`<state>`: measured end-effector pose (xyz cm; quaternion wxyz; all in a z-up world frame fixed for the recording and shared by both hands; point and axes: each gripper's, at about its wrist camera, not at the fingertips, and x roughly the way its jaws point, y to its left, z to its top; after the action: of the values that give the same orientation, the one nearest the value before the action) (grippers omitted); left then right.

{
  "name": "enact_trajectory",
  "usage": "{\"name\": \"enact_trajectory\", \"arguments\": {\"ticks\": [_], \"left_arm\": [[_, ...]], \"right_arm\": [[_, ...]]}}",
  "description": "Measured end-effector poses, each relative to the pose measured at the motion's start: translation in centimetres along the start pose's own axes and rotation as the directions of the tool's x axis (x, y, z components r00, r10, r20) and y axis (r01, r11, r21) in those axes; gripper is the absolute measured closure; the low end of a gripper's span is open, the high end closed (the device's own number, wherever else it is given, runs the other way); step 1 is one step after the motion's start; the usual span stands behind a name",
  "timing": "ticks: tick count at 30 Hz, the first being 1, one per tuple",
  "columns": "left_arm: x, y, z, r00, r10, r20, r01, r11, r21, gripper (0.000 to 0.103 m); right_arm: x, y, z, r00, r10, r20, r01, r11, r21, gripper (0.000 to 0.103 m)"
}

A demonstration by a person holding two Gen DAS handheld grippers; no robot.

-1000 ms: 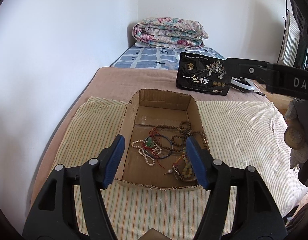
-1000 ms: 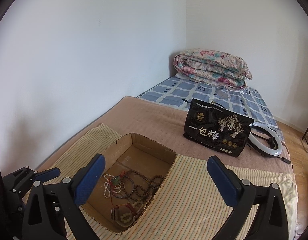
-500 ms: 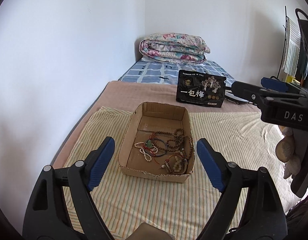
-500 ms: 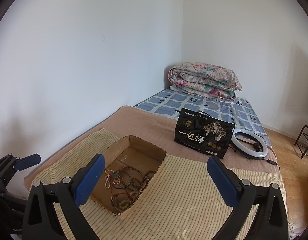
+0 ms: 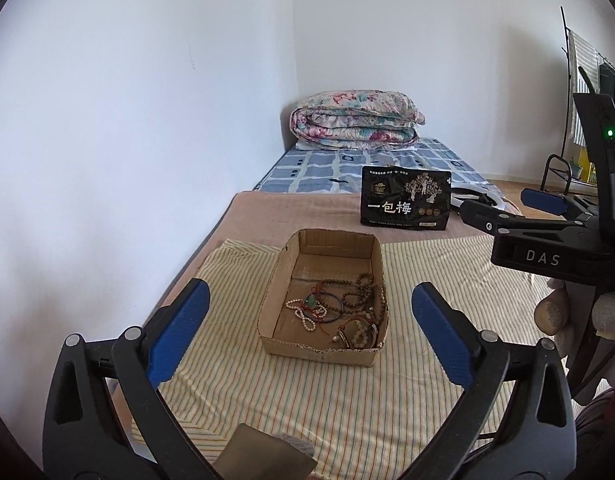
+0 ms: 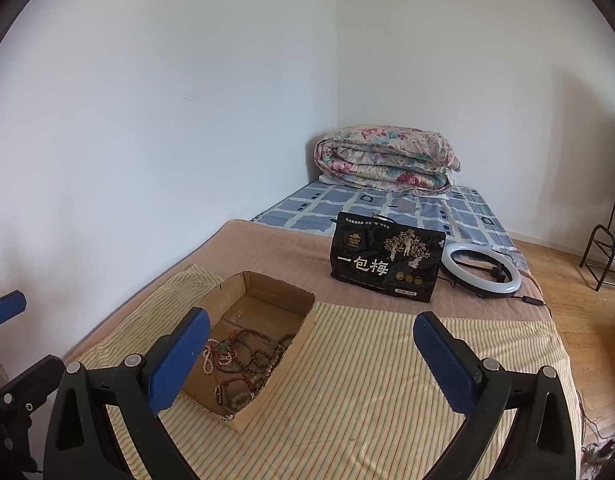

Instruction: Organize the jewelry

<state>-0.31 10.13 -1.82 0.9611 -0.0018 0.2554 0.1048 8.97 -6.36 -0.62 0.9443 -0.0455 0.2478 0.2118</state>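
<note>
A shallow cardboard box sits on a striped cloth on the bed. It holds a tangle of jewelry: brown bead strings, a white bead strand with a green pendant, and bangles. My left gripper is open and empty, held back above the box's near side. My right gripper is open and empty, above the cloth to the right of the box; the jewelry shows there too. The right gripper also shows at the right edge of the left wrist view.
A black snack bag stands behind the box. A white ring light lies to its right. A folded floral quilt lies at the bed's far end. The wall runs along the left.
Both grippers have pulled back and up from the box. The left jaws have opened wider. The box now looks smaller and farther.
</note>
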Motion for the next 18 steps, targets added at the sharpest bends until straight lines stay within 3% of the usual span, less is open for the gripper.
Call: {"name": "enact_trajectory", "arguments": {"ticks": [18], "left_arm": [[-0.55, -0.58, -0.33, 1.0, 0.009, -0.004, -0.009, 1.0, 0.0, 0.0]], "right_arm": [[-0.38, -0.59, -0.53, 0.999, -0.035, 0.006, 0.035, 0.999, 0.007, 0.0]]}}
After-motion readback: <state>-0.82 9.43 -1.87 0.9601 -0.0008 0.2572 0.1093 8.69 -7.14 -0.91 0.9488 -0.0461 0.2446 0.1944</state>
